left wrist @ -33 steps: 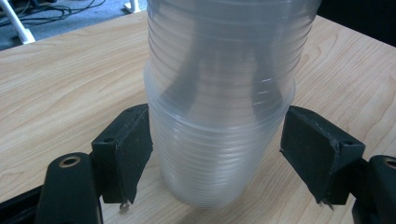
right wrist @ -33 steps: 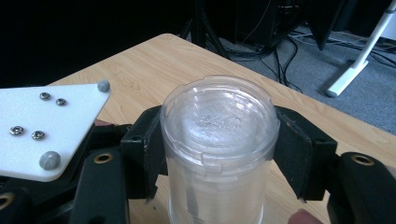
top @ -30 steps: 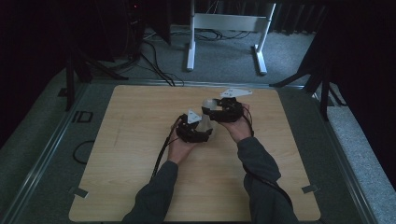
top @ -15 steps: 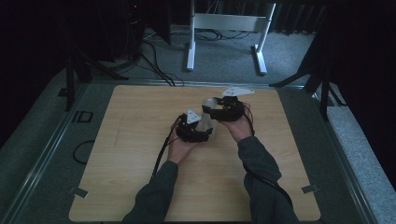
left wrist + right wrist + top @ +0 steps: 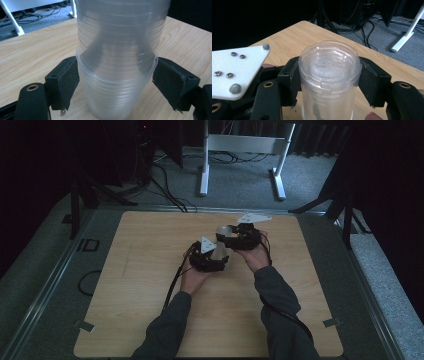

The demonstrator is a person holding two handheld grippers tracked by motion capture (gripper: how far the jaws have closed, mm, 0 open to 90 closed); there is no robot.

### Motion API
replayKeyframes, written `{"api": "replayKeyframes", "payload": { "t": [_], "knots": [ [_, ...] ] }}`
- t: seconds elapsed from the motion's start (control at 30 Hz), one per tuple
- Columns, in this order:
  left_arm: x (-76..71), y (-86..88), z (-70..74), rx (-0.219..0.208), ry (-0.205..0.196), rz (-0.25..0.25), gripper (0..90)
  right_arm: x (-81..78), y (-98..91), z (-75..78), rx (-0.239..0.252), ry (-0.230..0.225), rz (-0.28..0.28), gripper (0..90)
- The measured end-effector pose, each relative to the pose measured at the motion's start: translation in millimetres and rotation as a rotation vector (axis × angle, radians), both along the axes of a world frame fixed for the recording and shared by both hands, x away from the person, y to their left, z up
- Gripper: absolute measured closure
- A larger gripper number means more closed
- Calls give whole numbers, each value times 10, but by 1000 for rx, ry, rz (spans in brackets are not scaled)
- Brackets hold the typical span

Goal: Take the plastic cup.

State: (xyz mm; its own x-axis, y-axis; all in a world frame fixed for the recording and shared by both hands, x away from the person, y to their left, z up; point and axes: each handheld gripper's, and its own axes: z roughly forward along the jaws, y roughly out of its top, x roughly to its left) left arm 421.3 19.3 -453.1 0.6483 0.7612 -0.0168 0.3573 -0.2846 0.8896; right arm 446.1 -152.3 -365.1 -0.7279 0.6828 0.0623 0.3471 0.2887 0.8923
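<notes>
Stack of clear plastic cups (image 5: 116,65) held mid-worktop (image 5: 140,270), between both grippers — left gripper (image 5: 116,82) has its fingers (image 5: 66,81) pinching the stack at a rim, wooden surface just below. Right gripper (image 5: 329,80) has its fingers (image 5: 372,81) pinching the stack's closed end (image 5: 329,67). In the dim high view the stack (image 5: 220,242) seems to bridge the two hands, tilted — hard to be sure.

Two hand-held grippers (image 5: 220,251) (image 5: 225,231), one stack of clear plastic cups (image 5: 116,57), one table (image 5: 135,285).
</notes>
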Motion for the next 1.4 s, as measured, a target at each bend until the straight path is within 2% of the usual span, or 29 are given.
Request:
{"api": "replayKeyframes", "payload": {
  "t": [0.23,0.57,0.8,1.0,1.13,1.4],
  "knots": [
    [9,-1,-17,10,8,1,214,4,-9,10,14,6,2,393],
    [-15,-3,0,33,-19,-2,237,10,-15,33,8,-1,-2,390],
    [-23,10,-3,29,-23,-8,298,23,-36,50,13,1,-7,374],
    [2,-3,-13,7,-18,-1,213,28,-36,27,18,10,-3,384],
    [22,-26,-23,-12,-20,-3,192,24,-15,16,15,20,11,387],
    [38,-76,-35,2,-43,8,190,26,-11,18,27,37,20,391]
  ]
}}
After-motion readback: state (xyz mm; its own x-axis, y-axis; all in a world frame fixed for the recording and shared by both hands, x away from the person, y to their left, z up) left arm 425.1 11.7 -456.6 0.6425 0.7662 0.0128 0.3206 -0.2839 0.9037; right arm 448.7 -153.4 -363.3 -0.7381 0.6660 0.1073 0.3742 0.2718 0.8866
